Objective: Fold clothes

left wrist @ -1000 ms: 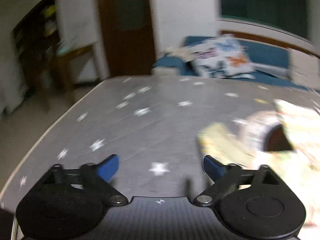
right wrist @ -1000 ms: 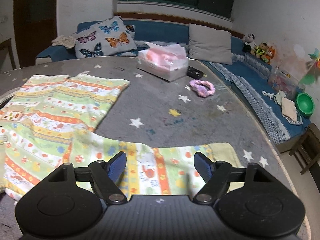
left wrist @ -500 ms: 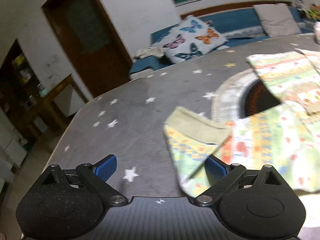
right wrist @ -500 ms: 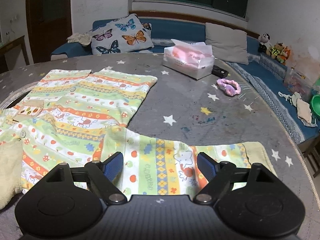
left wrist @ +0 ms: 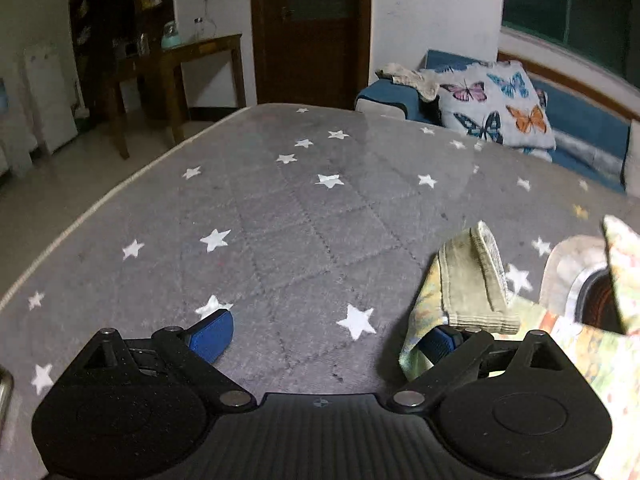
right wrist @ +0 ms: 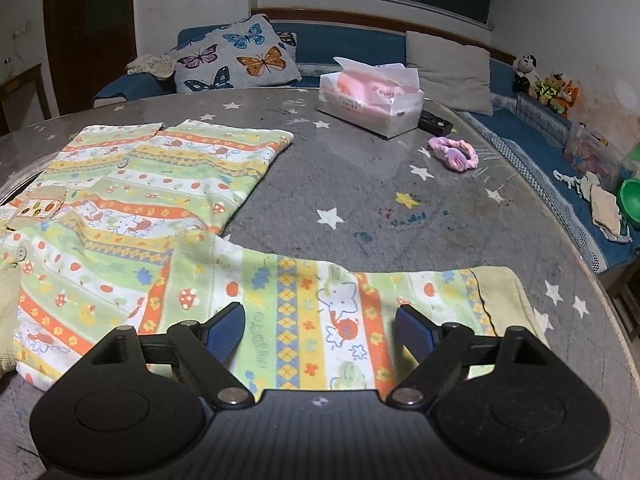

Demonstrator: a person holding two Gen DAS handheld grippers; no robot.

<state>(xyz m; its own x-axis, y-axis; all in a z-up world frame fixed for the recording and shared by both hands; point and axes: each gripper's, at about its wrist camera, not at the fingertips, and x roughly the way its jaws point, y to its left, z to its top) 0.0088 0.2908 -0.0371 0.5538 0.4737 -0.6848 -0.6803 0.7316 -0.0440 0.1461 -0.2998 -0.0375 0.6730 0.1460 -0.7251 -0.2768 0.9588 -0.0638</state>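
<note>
Left wrist view: the left gripper (left wrist: pixel 322 336) hovered low over the grey star-printed table (left wrist: pixel 280 216), its fingers spread wide with bare tabletop between them. At about four o'clock from the gripper lay the ribbed cuff (left wrist: pixel 476 280) of one sleeve of the patterned shirt (left wrist: pixel 592 364), bunched and partly turned over; the cloth draped over the tip of the gripper's right-hand finger, though the blur at that edge left it unclear whether it rested on the pad or merely hung in front of it. A round opening in the table (left wrist: pixel 596 300) showed at three o'clock, half covered by the garment.

Right wrist view: the right gripper (right wrist: pixel 320 328) also stood with fingers parted and nothing between them, poised just above the other sleeve (right wrist: pixel 340 292), which ran flat from nine towards three o'clock and ended in a pale cuff (right wrist: pixel 504 300). The body of the shirt spread from ten to eleven o'clock, mostly flat. A tissue box (right wrist: pixel 372 100) and a purple scrunchie (right wrist: pixel 454 152) sat well apart at one o'clock.

The step in hand looked like a sleeve fold, with both sleeves lying outward from the body. Judging by the pose, the next move would call for each gripper to close on its sleeve near the cuff and carry it inward across the chest, keeping the cloth flat.
</note>
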